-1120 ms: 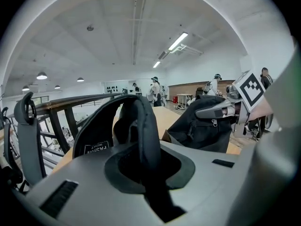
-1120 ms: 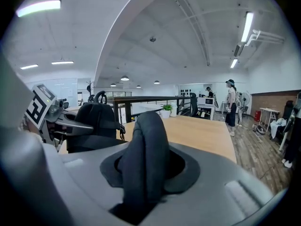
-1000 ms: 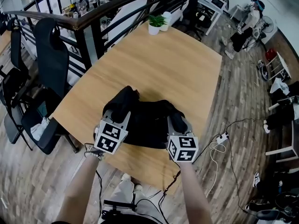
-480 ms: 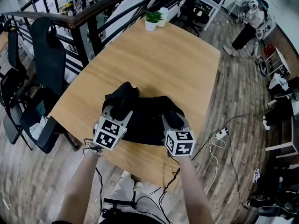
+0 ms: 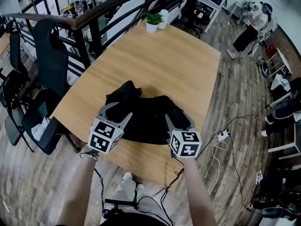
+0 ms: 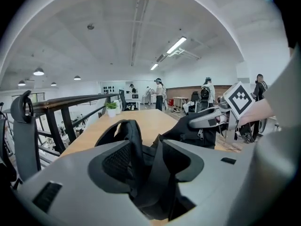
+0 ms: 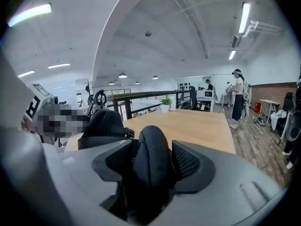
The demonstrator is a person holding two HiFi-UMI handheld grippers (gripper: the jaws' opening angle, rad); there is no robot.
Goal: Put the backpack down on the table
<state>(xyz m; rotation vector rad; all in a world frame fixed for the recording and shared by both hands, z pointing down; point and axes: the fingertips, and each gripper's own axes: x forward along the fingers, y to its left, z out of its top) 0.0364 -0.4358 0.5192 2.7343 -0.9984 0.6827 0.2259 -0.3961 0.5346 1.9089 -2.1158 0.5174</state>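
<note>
A black backpack [image 5: 146, 119] lies slumped on the wooden table [image 5: 164, 65], close to its near edge. My left gripper [image 5: 115, 109] is at the bag's left side. One black strap [image 6: 134, 138] stands between its pads in the left gripper view, with a gap on the right; my left gripper [image 6: 148, 160] has just been opening. My right gripper [image 5: 176, 119] is at the bag's right side and has also just been opening. A padded strap [image 7: 150, 147] rises loosely between the spread pads of my right gripper [image 7: 154, 163].
A potted plant [image 5: 154, 23] and a white cup [image 5: 164, 17] stand at the table's far end. Black chairs [image 5: 47, 55] and a railing [image 5: 94, 20] run along the left. A power strip with a white cable [image 5: 221, 138] lies on the floor to the right.
Both pairs of jaws have spread wider around the straps. The left gripper has drawn back a little toward the near left. The backpack has stayed on the table.
</note>
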